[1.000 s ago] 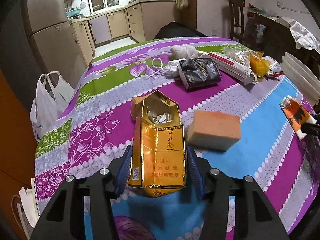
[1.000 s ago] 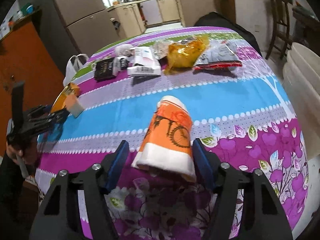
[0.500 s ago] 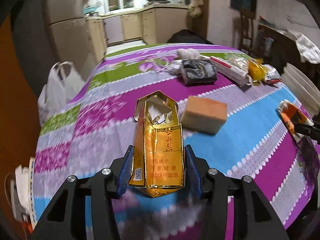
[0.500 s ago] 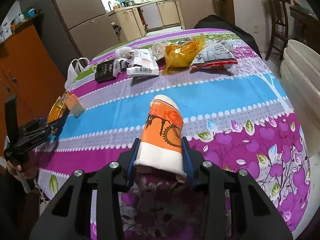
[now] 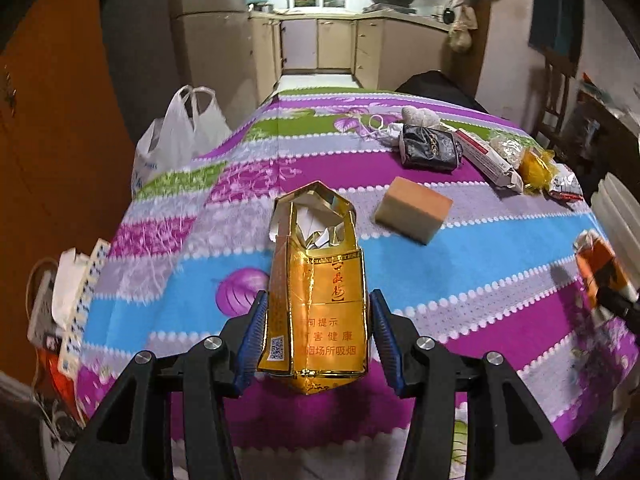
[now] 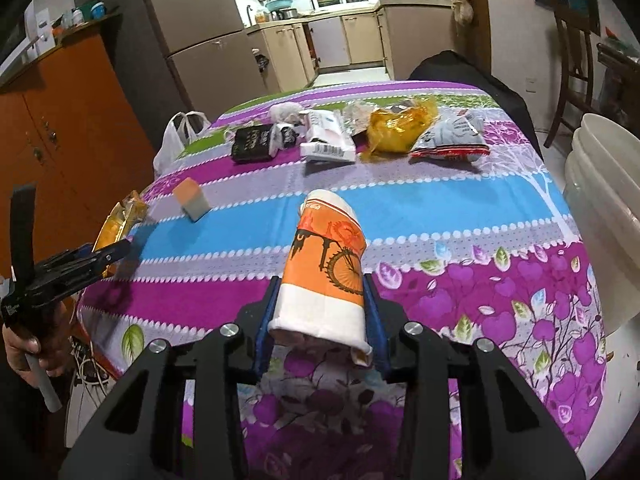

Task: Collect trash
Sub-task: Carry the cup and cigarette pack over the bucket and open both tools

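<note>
Kitchen bkgd, beige cabinets at 12 o'clock, orange cupboard [image 6: 60, 128] at 9. Surface [image 6: 460, 208] covered w/ striped floral cloth: purple, blue, green bands.

Left gripper [image 5: 318, 336] closed on gold cigarette pack [image 5: 318, 300], blue pads pressed to both long sides, torn top w/ foil pointing to 12. Pack lifted off cloth, over blue band near left edge. Also seen from right wrist cam at 9 o'clock, pack [image 6: 114, 228] clamped in left gripper [image 6: 116, 250], person's hand [image 6: 28, 346] on handle.

Right gripper [image 6: 322, 312] closed on flattened orange paper cup [image 6: 328, 264], bicycle print up, white rim end toward camera, pads tight on both sides. Cup held above purple/grey bands near front of surface.

Orange sponge block [image 5: 414, 210] on cloth at 1 o'clock from pack, apart from it. Far side row at 12–1: black pouch [image 6: 254, 144], white wrapper [image 6: 328, 140], yellow bag [image 6: 398, 128], silver-red snack bag [image 6: 454, 140], crumpled tissue [image 5: 420, 114]. White plastic bag [image 5: 176, 136] hanging off left edge at 10. White stacked tubs [image 6: 604, 200] beside surface at 3.
</note>
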The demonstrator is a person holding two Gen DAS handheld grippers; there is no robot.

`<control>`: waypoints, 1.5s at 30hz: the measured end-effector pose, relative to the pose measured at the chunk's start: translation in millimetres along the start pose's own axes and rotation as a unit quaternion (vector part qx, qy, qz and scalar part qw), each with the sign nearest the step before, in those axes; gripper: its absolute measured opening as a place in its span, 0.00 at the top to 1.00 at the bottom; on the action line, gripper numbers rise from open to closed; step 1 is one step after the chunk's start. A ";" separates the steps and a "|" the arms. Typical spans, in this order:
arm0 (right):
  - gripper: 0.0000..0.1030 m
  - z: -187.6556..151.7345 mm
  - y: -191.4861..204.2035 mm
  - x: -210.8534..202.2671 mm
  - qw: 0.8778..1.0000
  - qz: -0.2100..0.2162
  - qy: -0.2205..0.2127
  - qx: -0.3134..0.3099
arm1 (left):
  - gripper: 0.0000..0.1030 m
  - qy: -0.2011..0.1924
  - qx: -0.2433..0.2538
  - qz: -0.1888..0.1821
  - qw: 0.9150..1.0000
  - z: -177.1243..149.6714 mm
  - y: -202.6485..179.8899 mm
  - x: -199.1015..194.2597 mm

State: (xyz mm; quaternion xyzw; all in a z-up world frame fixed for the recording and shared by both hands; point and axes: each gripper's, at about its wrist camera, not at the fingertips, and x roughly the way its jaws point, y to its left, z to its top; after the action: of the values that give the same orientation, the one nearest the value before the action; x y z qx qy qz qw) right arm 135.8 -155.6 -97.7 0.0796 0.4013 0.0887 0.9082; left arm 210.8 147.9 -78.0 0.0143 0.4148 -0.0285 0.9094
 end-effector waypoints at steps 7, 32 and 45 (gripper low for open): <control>0.62 -8.7 2.8 1.3 1.000 -0.001 0.007 -0.005 | 0.50 0.003 -0.004 0.026 1.000 -2.4 -11.7 -3.4; 0.62 13.8 5.3 -7.4 0.999 0.019 0.004 -0.042 | 0.50 -0.037 0.034 0.091 0.995 28.7 -50.6 -19.9; 0.62 71.4 -44.0 -45.0 0.999 -0.001 -0.016 -0.038 | 0.50 -0.083 0.127 0.047 0.987 71.4 -141.8 -31.4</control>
State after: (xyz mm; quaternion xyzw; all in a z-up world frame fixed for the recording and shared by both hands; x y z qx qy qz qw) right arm 163.3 -213.7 -27.5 0.0461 0.3832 0.1018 0.9169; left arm 235.0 4.1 -7.8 0.1461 0.3294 -0.0394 0.9320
